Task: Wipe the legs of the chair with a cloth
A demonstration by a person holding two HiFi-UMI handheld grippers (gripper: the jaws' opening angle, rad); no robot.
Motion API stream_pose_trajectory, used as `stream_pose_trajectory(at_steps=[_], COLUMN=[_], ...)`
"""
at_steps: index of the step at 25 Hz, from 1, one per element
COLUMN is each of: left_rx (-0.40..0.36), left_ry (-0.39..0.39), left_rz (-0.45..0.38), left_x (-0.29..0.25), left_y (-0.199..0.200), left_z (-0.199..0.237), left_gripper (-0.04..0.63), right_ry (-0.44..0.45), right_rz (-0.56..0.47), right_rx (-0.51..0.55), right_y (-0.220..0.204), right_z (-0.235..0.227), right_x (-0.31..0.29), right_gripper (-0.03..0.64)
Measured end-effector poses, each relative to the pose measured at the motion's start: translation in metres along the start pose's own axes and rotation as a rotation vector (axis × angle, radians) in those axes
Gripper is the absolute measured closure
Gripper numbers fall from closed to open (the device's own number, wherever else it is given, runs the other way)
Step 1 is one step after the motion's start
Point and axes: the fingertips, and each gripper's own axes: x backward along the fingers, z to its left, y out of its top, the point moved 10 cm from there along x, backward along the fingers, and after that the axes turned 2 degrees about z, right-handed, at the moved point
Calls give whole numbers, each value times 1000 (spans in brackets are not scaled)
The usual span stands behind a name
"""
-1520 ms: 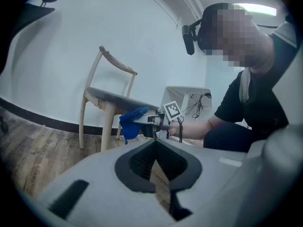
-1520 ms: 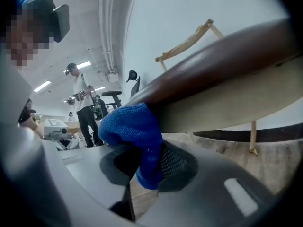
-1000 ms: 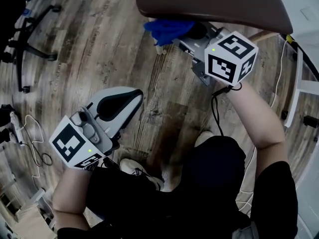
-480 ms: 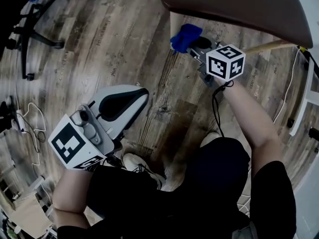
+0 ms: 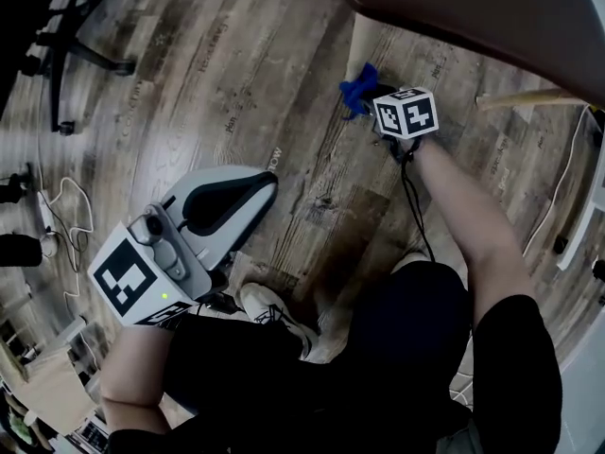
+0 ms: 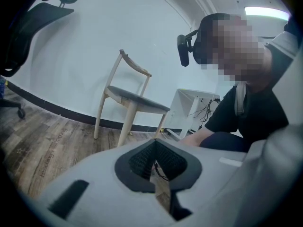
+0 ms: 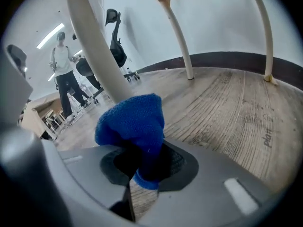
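**Blue cloth against the chair leg, near the floor**

The right gripper (image 7: 142, 167) has its jaws clamped on a fold of the blue cloth (image 7: 132, 122). A thick wad of the cloth bulges out ahead of the pads. In the right gripper view this wad sits against the pale, round chair leg (image 7: 92, 51), which slants up and out of frame. The head view puts the same cloth (image 5: 357, 91) at the lower part of that leg (image 5: 360, 50), under the edge of the brown seat (image 5: 473, 12) and close to the wooden floor (image 5: 236, 83). Two more legs (image 7: 182, 41) stand farther back, well apart from the cloth.

The left gripper (image 5: 227, 197) hangs low beside the person's knee, well apart from the chair. Its jaws are drawn together with nothing between them.

The cloth looks soft, light and fluffy, so it should mould round the leg rather than slide off. A loose pinch could let it creep out of the jaws under rubbing. The present hold, deep on a fold with the bulk left free in front, seems right for wiping.

The leg looks stiff and smooth. The chair is probably light enough to skid on the floor under a hard sideways push. The idle gripper could steady it at the seat edge.
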Motion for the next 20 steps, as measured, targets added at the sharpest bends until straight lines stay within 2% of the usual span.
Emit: stream_pose_trajectory(at_steps=[6, 11, 20], left_rx=[-4, -16, -41], left_ry=[3, -21, -41], left_rz=[-11, -30, -67], left_x=[6, 9, 9], left_y=[-1, 1, 9], left_z=[1, 0, -5], left_gripper=[597, 597, 597], right_ry=[-4, -6, 39], right_rz=[-25, -81, -377], right_rx=[-46, -2, 117], right_y=[-3, 15, 89], right_z=[-1, 13, 70], right_x=[3, 30, 137], right_gripper=[525, 526, 526])
